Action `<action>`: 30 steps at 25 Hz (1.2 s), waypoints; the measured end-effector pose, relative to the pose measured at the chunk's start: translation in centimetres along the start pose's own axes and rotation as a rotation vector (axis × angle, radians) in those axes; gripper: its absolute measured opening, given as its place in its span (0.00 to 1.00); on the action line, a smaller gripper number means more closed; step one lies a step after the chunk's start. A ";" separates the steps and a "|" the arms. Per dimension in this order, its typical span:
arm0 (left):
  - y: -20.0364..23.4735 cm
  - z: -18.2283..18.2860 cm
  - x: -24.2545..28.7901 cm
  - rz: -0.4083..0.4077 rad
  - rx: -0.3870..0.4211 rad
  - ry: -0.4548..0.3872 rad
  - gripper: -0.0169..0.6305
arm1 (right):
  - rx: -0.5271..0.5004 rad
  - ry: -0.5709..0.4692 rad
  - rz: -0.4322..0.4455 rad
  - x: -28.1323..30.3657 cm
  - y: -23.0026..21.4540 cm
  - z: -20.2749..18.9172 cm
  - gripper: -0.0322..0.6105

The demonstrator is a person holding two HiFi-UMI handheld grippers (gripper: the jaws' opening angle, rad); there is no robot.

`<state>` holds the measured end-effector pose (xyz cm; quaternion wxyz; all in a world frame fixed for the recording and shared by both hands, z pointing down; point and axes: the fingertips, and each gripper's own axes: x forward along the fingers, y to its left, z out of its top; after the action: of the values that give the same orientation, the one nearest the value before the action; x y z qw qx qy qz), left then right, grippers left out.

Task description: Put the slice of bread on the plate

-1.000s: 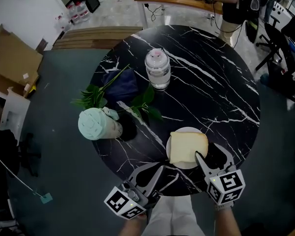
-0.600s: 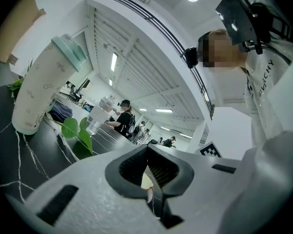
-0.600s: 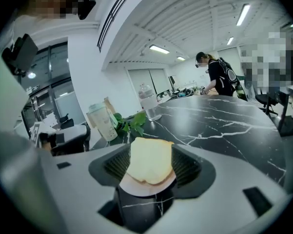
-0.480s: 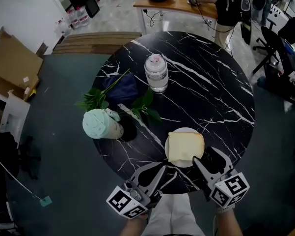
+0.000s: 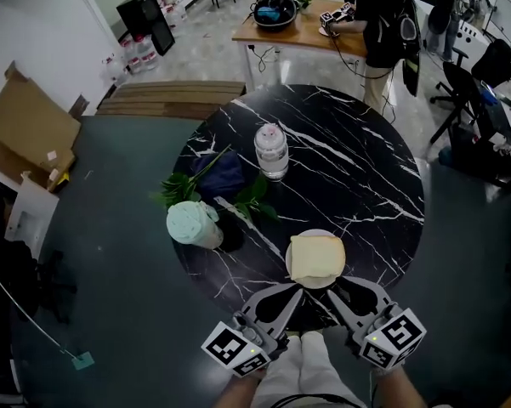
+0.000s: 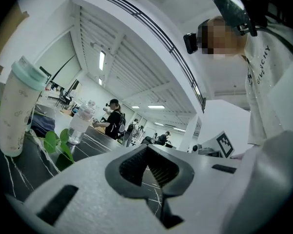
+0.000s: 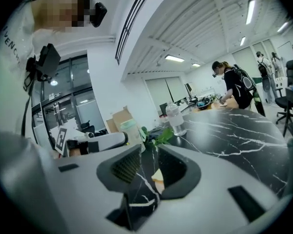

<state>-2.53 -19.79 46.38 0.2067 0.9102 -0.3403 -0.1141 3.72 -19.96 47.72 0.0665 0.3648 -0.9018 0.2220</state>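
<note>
The bread (image 5: 316, 257) lies on the plate (image 5: 290, 266) at the tabletop's (image 5: 366, 177) 6 o'clock edge, so the placing looks done. The right tool (image 7: 148, 152) hangs just off it at 5 o'clock, its jaws closing on nothing. The left tool (image 6: 147, 149) is closed and empty. Next probably calls only for parking both tools.

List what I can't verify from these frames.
Plate: head view, the bread slice covers all but its rim.
Dark blue item: head view, leaves overlap it, so I can't identify it.
Clear bottle: its contents are too small to tell in every view.
</note>
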 end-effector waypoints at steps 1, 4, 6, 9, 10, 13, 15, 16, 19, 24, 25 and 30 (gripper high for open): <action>-0.5 0.2 0.0 -0.002 0.007 0.007 0.04 | -0.003 -0.001 0.007 -0.4 0.6 0.2 0.20; -1.4 0.4 -0.2 0.005 0.023 0.025 0.04 | -0.006 0.001 0.017 -1.4 1.7 0.6 0.15; -1.8 0.4 -0.3 0.005 0.036 0.038 0.04 | -0.015 -0.005 0.020 -1.9 2.1 1.0 0.11; -2.6 0.8 0.0 -0.009 0.048 0.048 0.04 | -0.035 -0.016 0.029 -2.5 2.8 2.0 0.09; -2.9 1.0 0.1 -0.011 0.047 0.048 0.04 | -0.040 -0.014 0.035 -2.7 3.1 2.3 0.09; -3.9 1.7 0.5 -0.022 0.040 0.041 0.04 | -0.061 -0.006 0.058 -3.0 4.1 2.8 0.09; -4.6 2.2 0.8 -0.037 0.047 0.037 0.04 | -0.073 -0.006 0.067 -3.3 4.5 3.3 0.08; -5.0 2.5 0.9 -0.042 0.051 0.033 0.04 | -0.071 -0.006 0.069 -3.4 4.7 3.5 0.08; -5.4 3.1 0.9 -0.049 0.065 0.026 0.04 | -0.057 -0.012 0.072 -3.8 4.8 3.9 0.07; -5.5 3.6 0.5 -0.048 0.066 0.011 0.04 | -0.078 -0.023 0.081 -4.3 5.4 4.8 0.07; -5.5 3.8 0.6 -0.049 0.069 0.007 0.04 | -0.082 -0.025 0.082 -4.4 5.5 5.0 0.07; -5.7 4.9 1.0 -0.052 0.082 -0.017 0.04 | -0.082 -0.045 0.088 -4.2 5.7 5.8 0.07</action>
<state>-0.25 -18.01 39.39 0.1631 0.9255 -0.3226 -0.1130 3.13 -16.29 39.38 0.0511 0.3267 -0.9266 0.1792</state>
